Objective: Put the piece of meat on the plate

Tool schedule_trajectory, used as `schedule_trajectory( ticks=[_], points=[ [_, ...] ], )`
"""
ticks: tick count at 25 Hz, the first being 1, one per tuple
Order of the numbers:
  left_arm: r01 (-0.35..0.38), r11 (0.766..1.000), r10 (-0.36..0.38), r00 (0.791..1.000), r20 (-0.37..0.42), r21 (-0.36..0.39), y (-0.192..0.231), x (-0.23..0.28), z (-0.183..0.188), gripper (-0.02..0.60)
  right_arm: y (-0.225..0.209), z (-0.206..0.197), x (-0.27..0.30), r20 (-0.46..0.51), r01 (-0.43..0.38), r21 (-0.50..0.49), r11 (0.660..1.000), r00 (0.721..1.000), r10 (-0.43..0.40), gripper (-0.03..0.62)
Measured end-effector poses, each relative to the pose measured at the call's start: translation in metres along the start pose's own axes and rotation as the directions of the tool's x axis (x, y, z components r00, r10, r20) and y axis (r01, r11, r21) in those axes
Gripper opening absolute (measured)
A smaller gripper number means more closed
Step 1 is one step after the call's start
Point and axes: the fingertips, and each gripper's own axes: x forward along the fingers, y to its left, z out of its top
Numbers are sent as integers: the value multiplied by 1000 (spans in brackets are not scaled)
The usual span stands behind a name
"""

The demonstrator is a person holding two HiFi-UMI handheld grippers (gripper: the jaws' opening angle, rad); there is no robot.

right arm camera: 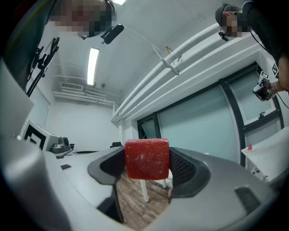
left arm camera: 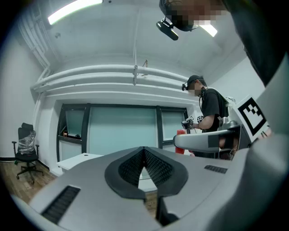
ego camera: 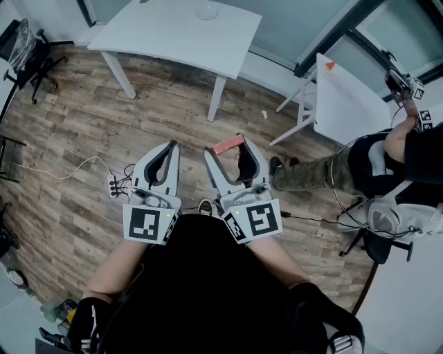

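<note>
The piece of meat [ego camera: 227,146] is a red block with a speckled face, clamped crosswise between the tips of my right gripper [ego camera: 227,148], which is shut on it. In the right gripper view the meat [right arm camera: 146,159] fills the gap between both dark pads, held level in the air above the wooden floor. My left gripper [ego camera: 170,146] is beside it on the left, shut and holding nothing; its pads [left arm camera: 153,167] meet at the tips. A pale round plate [ego camera: 206,12] rests on the white table [ego camera: 173,38] far ahead of both grippers.
A second white table [ego camera: 346,104] stands to the right. Another person [ego camera: 387,166] sits at the right edge with their own grippers. A power strip with cables [ego camera: 114,185] lies on the floor at left. An office chair [ego camera: 28,59] is at the far left.
</note>
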Motion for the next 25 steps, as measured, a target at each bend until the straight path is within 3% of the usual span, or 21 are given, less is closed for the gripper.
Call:
schedule_trajectory(
  ticks=[8, 17, 25],
  points=[
    [-9, 1000, 9, 1000, -8, 1, -6, 14, 0, -8, -16, 3, 2, 2, -9, 10, 1000, 1000, 9, 299],
    [-81, 997, 81, 997, -3, -8, -10, 18, -5, -8, -32, -2, -4, -17, -50, 24, 998, 999, 51, 301],
    [-103, 995, 102, 995, -22, -19, 5, 21, -11, -8, -31, -10, 12, -48, -63, 21, 998, 997, 64, 301]
  ],
)
